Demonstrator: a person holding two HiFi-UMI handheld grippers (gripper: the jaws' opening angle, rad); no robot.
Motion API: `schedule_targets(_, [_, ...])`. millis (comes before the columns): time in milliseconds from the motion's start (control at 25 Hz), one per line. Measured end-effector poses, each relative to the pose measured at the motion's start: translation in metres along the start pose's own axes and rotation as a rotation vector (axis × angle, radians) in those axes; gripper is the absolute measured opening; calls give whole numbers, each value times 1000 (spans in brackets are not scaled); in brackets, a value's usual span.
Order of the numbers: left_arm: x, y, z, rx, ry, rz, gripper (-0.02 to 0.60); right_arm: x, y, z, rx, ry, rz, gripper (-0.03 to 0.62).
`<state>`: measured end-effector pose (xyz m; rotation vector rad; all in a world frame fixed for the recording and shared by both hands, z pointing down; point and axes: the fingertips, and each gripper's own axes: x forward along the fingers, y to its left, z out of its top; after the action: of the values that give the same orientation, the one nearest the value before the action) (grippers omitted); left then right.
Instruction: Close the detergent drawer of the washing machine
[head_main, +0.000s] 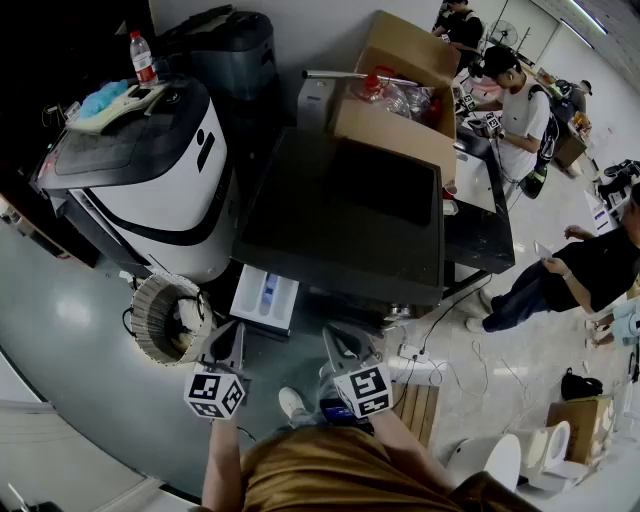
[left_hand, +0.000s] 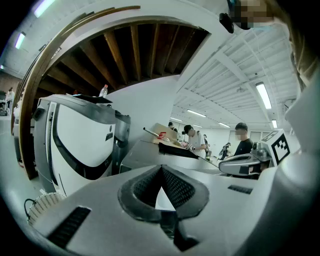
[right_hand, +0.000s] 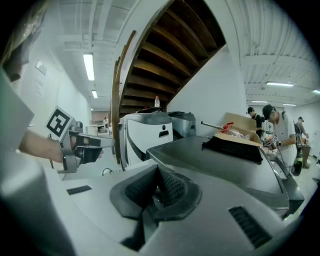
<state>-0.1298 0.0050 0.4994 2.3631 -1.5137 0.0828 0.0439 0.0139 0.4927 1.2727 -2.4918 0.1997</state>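
Note:
The dark washing machine stands in the middle of the head view. Its white detergent drawer sticks out from the front at lower left, pulled open. My left gripper hangs just below the drawer, a little apart from it, jaws together and empty. My right gripper sits to its right, below the machine's front edge, also shut on nothing. In the left gripper view the left gripper points at the machine's grey side. In the right gripper view the right gripper looks across the machine's top.
A white-and-black appliance stands to the left, with a water bottle on it. A wicker basket sits on the floor by the drawer. A cardboard box is behind the machine. A power strip and cables lie at the right; people stand at far right.

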Motion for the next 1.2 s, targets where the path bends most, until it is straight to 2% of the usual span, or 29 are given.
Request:
schedule_targets(360, [0, 3, -5, 4, -9, -6, 25, 6, 3, -2, -3, 7, 11, 12])
schedule_targets(600, [-1, 7, -11, -28, -13, 1, 25, 9, 1, -14, 35, 38, 9, 12])
schedule_targets(1000, [3, 17, -47, -3, 89, 28, 25, 13, 2, -29, 41, 77, 25, 12])
schedule_targets(1200, [3, 23, -64, -20, 113, 39, 25, 17, 5, -38, 36, 101, 40, 12])
